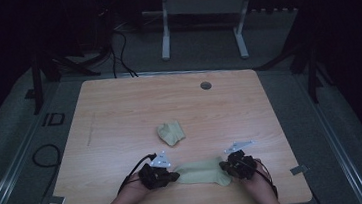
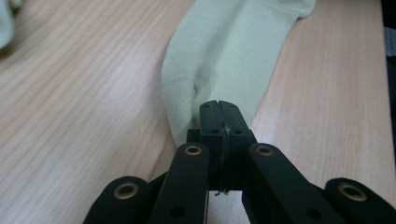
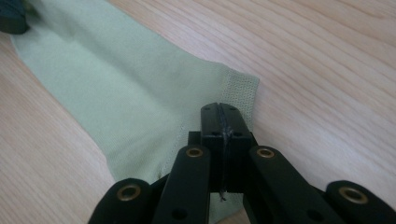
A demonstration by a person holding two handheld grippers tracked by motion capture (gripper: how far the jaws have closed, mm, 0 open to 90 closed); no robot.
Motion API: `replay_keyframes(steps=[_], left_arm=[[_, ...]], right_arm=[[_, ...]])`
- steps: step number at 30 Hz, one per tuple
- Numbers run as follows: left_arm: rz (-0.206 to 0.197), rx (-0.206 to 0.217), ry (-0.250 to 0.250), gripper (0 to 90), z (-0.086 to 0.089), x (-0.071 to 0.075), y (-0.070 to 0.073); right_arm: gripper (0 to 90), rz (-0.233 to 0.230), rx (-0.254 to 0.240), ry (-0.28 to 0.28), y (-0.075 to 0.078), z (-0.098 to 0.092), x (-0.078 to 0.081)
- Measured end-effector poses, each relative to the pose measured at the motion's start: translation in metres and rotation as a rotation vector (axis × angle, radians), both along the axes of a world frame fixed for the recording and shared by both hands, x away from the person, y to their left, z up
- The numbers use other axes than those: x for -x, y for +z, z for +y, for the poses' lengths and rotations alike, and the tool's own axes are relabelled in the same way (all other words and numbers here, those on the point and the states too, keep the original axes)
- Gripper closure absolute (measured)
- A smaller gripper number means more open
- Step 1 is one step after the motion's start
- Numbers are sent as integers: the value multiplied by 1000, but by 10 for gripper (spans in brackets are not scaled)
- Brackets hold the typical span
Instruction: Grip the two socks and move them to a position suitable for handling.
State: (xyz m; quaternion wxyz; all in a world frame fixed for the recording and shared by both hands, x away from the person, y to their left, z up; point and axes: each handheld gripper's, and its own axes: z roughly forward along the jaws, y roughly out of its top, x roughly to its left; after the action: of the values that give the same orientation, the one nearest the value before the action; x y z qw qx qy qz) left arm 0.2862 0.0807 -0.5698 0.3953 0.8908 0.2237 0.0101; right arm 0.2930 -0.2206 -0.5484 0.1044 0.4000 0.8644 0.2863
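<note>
Both claws, left (image 1: 175, 174) and right (image 1: 224, 166), pinch one sock (image 1: 201, 173); second sock (image 1: 170, 132) beyond.

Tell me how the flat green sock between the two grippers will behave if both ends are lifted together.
The sock is thin knit that puckers where the left gripper pinches it, so it will likely sag in the middle. It looks light for its size. With the right gripper shut on the other end, it probably won't slip.
</note>
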Motion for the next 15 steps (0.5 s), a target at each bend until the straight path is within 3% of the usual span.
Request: replay_keyframes(steps=[9,11,13,15], left_arm=[[11,4,-22,886,-5,1,0],[16,18,-30,771,-6,2,1],[-8,-4,-30,640,-7,4,3],[-14,7,-16,583,-4,7,7]], right_arm=[[849,16,-24,-15,0,-8,4],[826,33,-51,-3,2,-8,3],[777,25,-63,5,6,-6,2],[726,16,-76,14,11,-4,-1]])
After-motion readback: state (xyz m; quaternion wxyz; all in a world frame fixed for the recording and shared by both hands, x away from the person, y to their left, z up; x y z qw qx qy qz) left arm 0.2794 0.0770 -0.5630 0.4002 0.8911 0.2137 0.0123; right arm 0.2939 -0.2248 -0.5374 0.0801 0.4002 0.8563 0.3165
